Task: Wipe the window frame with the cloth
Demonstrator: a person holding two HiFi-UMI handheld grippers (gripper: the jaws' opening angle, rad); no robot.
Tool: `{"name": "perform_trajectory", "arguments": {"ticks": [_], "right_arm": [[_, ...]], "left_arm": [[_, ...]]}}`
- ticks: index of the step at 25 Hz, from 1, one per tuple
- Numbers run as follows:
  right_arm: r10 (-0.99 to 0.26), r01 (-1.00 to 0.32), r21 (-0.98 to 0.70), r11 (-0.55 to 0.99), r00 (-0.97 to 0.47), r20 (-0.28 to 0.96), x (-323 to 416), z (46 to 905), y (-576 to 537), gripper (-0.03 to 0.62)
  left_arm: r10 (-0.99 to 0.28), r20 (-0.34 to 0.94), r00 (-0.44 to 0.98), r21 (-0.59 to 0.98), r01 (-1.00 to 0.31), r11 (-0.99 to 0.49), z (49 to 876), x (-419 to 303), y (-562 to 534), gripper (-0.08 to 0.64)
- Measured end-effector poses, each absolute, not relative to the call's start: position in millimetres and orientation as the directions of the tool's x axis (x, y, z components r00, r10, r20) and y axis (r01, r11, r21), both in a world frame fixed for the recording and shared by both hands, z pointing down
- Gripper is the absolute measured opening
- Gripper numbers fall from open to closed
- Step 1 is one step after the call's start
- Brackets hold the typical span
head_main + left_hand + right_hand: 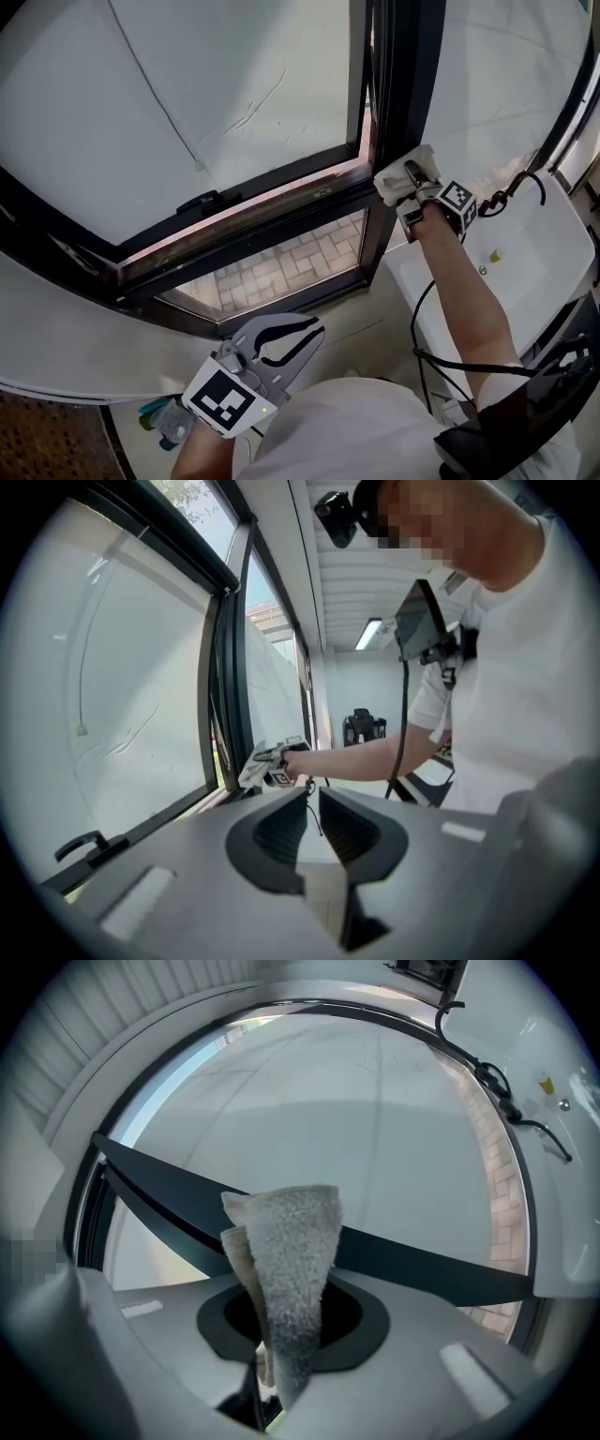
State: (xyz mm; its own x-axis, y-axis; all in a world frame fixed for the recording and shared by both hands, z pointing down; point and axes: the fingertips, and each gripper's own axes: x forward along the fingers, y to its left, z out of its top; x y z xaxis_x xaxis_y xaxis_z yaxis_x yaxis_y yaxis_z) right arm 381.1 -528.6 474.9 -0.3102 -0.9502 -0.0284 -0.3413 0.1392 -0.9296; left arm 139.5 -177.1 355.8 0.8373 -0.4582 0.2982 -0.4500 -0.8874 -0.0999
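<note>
Right tongs (410, 173): clamped on the cloth (392, 180). A fold of it stands up between the jaws in the right gripper view.
Cloth position: pressed into the corner of the window frame (398, 84), where the dark upright meets the lower rail (272, 180).
Rail's long axis: from that corner it runs away towards my left and, in the head view, slants down to the handle (199, 202).
Direction of travel, as I judge it: leftward along the rail, or up the upright. Either way the stroke starts from the corner.
Left tongs (305, 339): low and close to my body, well apart from the frame. The jaws are only slightly apart, with nothing between them.
Nearer arm: the right, already on the frame. The left has no part in the wipe as things lie now.
Progress: I cannot tell from the surface how much of the frame has been wiped.
</note>
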Motion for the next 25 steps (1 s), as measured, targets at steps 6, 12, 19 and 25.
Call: {"name": "perform_trajectory", "arguments": {"ticks": [6,12,19,25], "right_arm": [[-0.946,-0.371,-0.905,0.211,-0.309,-0.094,381.4,409.8,-529.2,0.074],[-0.938,-0.422,-0.863,0.279,-0.312,-0.150,383.2,331.1,-530.0,0.074],[-0.930,-0.527,-0.784,0.328,-0.326,-0.169,373.1,253.7,-527.4,0.074],[-0.917,-0.529,-0.768,0.361,-0.351,-0.189,367.2,198.6,-527.0,0.074]], "left_arm": [[-0.425,0.293,0.856,-0.118,-0.409,-0.905,351.2,127.3,-168.6,0.061],[-0.390,0.280,0.877,-0.108,-0.375,-0.921,336.1,110.8,-162.6,0.061],[-0.312,0.251,0.916,-0.138,-0.285,-0.948,287.2,87.5,-163.2,0.061],[-0.207,0.254,0.945,-0.184,-0.163,-0.969,235.3,86.6,-153.1,0.061]]}}
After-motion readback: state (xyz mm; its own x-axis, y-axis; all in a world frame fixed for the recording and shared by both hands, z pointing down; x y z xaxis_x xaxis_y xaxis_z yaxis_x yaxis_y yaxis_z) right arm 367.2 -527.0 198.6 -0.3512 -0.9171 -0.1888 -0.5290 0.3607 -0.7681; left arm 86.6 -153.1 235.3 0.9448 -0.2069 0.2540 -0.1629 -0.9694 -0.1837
